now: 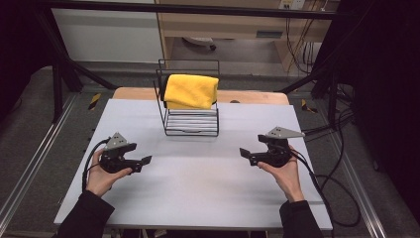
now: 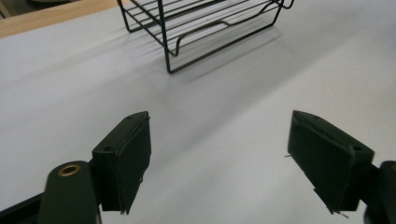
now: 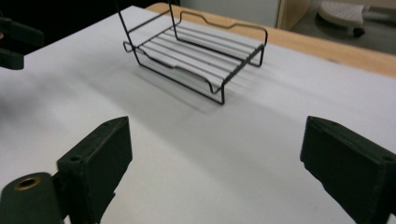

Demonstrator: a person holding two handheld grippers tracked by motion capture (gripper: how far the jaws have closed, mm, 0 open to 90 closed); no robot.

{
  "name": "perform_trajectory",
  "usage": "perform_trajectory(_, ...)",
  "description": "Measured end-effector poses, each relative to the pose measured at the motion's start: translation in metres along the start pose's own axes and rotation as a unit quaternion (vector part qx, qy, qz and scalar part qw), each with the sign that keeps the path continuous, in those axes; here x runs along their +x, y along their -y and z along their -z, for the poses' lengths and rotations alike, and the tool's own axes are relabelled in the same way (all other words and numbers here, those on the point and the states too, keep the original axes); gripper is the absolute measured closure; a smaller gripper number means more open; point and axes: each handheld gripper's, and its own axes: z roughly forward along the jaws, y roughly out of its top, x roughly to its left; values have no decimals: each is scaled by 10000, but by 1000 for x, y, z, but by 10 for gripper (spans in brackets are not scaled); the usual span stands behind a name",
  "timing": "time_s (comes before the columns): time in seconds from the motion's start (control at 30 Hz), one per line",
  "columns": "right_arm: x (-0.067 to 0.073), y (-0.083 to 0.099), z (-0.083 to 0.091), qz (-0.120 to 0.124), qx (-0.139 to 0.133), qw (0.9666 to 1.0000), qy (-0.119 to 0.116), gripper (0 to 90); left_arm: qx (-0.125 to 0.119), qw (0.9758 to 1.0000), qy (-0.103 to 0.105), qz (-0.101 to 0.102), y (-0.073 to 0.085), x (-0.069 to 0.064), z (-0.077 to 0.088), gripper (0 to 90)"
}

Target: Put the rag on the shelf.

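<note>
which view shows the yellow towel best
The high view: the towel lies folded on the top tier of the wire rack, fully visible. In both gripper views the rack's lower tier appears, with its top cut off by the frame.

The upper part of the black wire rack (image 2: 205,32) is cut off by the top edge in both gripper views — its folded yellow cloth (image 1: 190,91) hides the upper rail in the high view, and the back of the pale grey table (image 1: 208,173) is hidden too.

A lab: black frame rails (image 1: 198,9) around a white table (image 1: 198,178), loose cables (image 1: 341,198) across the floor.
</note>
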Motion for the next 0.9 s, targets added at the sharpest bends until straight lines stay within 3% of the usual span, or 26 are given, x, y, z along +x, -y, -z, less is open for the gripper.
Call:
perform_trajectory(0.27, -14, 38, 7, -247, 196, 9995, 66, 45, 134, 9998, 8, 134, 29, 5, 1, 92)
perform_trajectory(0.57, -27, 78, 18, -494, 273, 9984, 94, 25, 181, 9998, -28, 102, 49, 6, 5, 68)
perform_trajectory(0.9, -31, 96, 29, -504, 290, 9982, 154, 17, 95, 9998, -162, 106, 62, 9, 9, 65)
